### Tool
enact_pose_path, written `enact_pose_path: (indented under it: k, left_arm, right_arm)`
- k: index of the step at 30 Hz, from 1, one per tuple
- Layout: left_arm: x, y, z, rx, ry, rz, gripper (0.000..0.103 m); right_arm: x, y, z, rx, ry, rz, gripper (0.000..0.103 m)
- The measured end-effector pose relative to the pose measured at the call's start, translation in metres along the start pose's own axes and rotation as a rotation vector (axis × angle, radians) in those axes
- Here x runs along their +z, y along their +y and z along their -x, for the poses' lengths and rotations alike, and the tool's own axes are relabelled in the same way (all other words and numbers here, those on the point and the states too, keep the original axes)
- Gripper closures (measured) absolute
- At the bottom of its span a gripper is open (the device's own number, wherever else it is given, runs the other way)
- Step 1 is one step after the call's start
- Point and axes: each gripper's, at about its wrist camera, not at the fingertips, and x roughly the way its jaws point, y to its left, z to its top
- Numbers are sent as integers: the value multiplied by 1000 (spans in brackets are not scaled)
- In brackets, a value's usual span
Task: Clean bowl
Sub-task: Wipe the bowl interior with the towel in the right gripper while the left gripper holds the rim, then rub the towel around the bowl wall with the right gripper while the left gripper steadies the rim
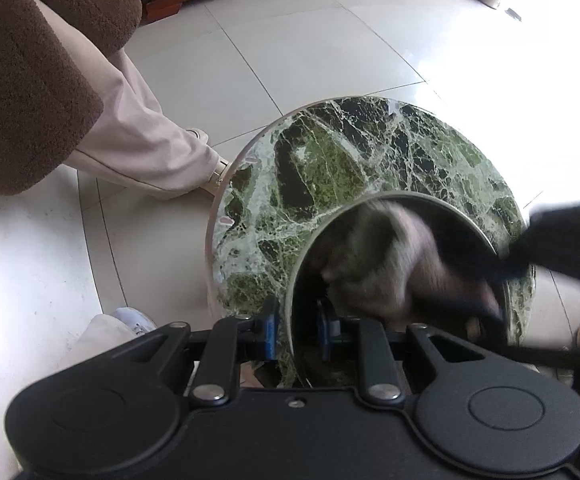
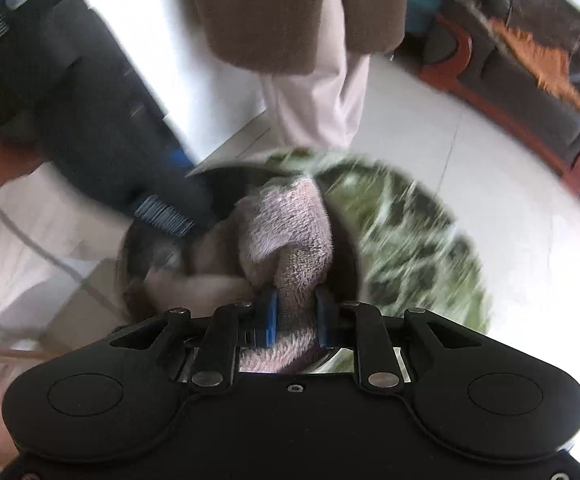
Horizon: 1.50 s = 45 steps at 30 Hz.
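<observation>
The right tool is clenched on a pinkish-grey cloth, whose free bulk is pushed ahead of the blue pads and down into the bowl. The left tool is clamped on the near rim of that bowl, one pad outside the wall and one inside, so the bowl is held steady. The bowl is seen at the near right part of a round green marble counter, with the cloth blurred inside it. From the right tool, the bowl's hollow lies straight ahead and below; the next wipe is judged to turn on the cloth being kept against the inner wall while the rim grip is not crossed. The right hand is thus the working one, the left the anchoring one. Beyond the counter, pale floor tiles and a person's light trouser leg are visible on the left.
</observation>
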Motion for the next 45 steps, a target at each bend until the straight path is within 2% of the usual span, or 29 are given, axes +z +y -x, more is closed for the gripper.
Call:
enact_pose_path:
  k: [5,12,16,18,20,25,32,35,40,45]
  left_arm:
    - [-5,-4,3,4,1,-27,84]
    - [-13,-10,10,-7,-10,-40,85]
    - [1,0,18,-9,-57,-33,85]
    - [7,4,14,4,-52,-37,85]
    - [9,8,10,-17,-38,-25,86]
    - [5,6,9,-40,-15,-15,95]
    - [-3,3,15,-39,8,-18,91]
    - [2,3,16,2,-23,-47,91]
    - [4,5,10,-5,-11,-39,92]
    - [2,3,11,3,-21,-15,92]
  right_arm:
    - [7,-10,-5,-37,-14,-24,85]
    - [23,-11,-17,-93,-34,138,85]
    - [20,-7,-16,-96,-32,184,85]
    - [18,-5,-16,-99,-33,182,85]
    - [17,-3,-17,-100,-34,174,85]
    - [19,-2,-22,-104,-41,192,84]
    - [24,-3,-24,-94,-57,192,84]
    - [20,1,-24,-101,-57,205,84]
    - [20,1,-22,-104,-77,200,79]
    - [16,-4,-25,-116,-67,109,82]
